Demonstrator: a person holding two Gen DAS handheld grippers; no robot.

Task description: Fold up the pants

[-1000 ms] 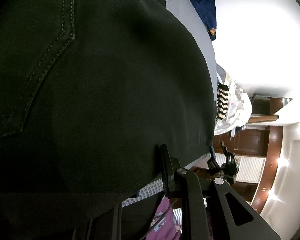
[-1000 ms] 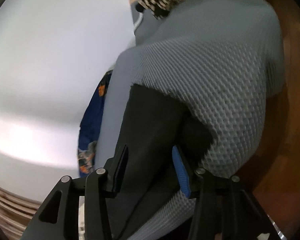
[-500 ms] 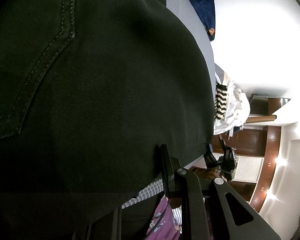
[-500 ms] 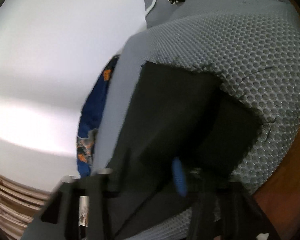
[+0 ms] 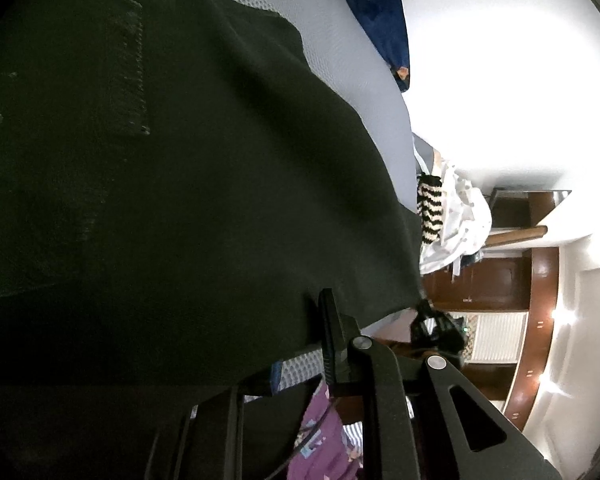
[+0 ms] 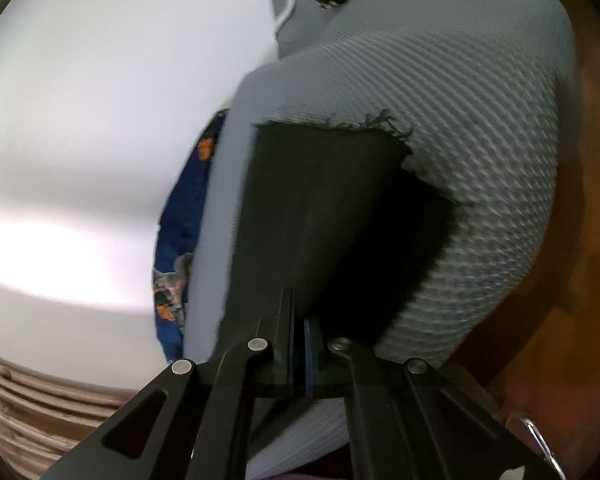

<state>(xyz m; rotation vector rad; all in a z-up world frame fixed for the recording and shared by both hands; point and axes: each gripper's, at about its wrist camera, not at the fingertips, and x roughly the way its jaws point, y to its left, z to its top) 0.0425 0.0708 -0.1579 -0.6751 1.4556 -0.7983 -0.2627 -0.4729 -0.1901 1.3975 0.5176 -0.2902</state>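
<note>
Dark pants (image 5: pixel 188 184) lie spread over a grey mesh cushion (image 5: pixel 364 92) and fill most of the left wrist view. My left gripper (image 5: pixel 300 336) is shut on the pants' near edge, and the cloth drapes over and hides one of its fingers. In the right wrist view a pant leg (image 6: pixel 324 208) with a frayed hem runs away from me across the cushion (image 6: pixel 480 140). My right gripper (image 6: pixel 298 308) is shut on that leg's near end, its jaws pressed together on the cloth. The right gripper (image 5: pixel 436 328) also shows small and dark past the pants' edge.
A blue patterned garment (image 5: pixel 380 12) hangs at the cushion's far edge by the white wall. A zigzag black-and-cream cloth (image 5: pixel 430 208) and white laundry (image 5: pixel 460 232) sit at one end. Purple clothing (image 5: pixel 320 440) lies below my left gripper. Brown wooden floor (image 6: pixel 560 320) borders the cushion.
My right gripper's jaws have come together on the pant leg's end. The pants have shifted in the left wrist view, with the pocket stitching sliding away. My left gripper has kept its grip.
</note>
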